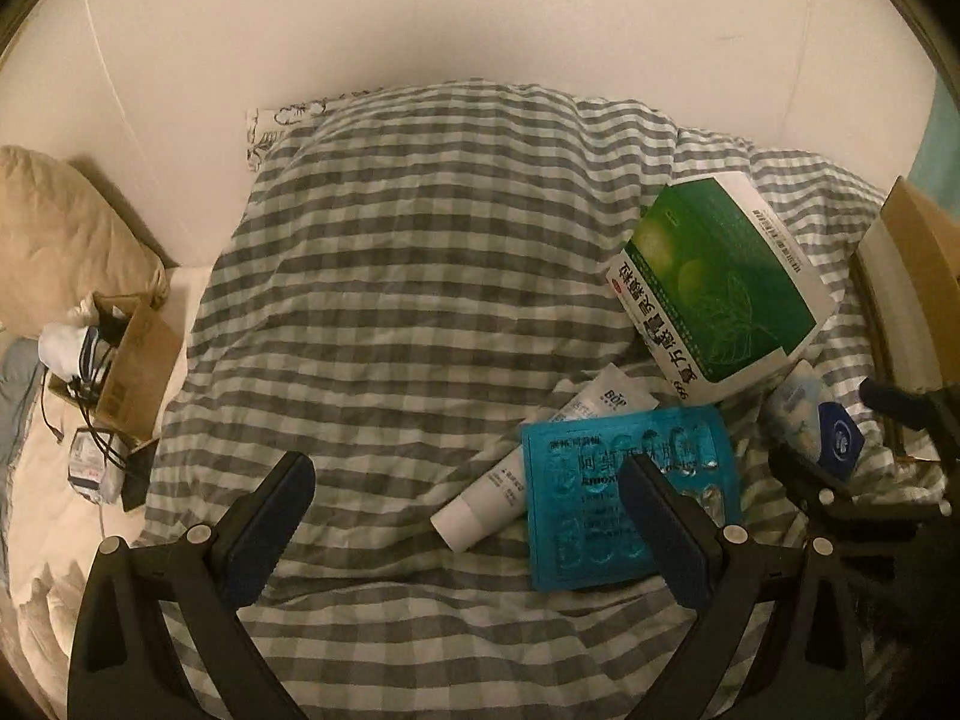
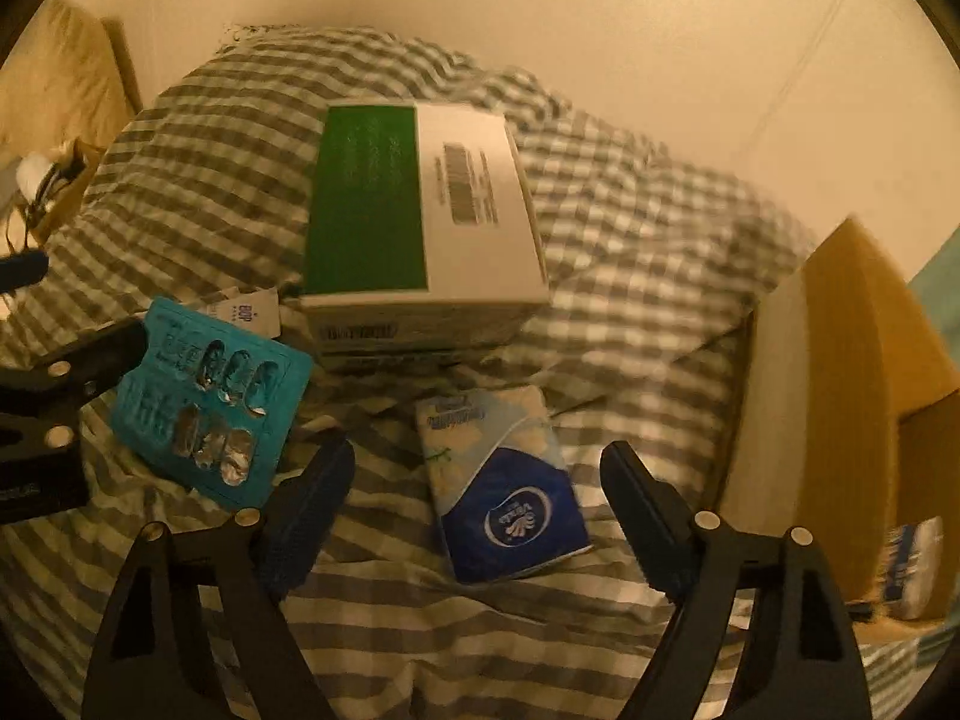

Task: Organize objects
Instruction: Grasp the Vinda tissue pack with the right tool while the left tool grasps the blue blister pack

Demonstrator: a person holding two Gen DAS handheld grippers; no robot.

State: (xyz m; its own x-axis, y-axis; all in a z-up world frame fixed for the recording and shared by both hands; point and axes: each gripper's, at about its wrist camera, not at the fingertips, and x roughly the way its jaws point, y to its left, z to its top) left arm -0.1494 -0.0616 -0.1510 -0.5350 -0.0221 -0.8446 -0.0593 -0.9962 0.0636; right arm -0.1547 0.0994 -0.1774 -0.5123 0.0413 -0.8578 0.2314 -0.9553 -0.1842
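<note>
All items lie on the checked duvet (image 1: pixel 390 276), which covers the bed against the wall (image 1: pixel 420 12). The medicine box (image 1: pixel 723 282) sits furthest back among them, toward the right in the left wrist view. Directly before it lies the blister pack (image 1: pixel 576 480), overlapping the tube (image 1: pixel 528 456), which extends out to the pack's left. The tissue packet (image 2: pixel 510 480) lies right of the blister pack and before the medicine box, apart from both. A cardboard box (image 2: pixel 852 372) stands at the duvet's right edge. Left of the duvet, a smaller open carton (image 1: pixel 129 372) holding cables sits before a pillow (image 1: pixel 66 228).
</note>
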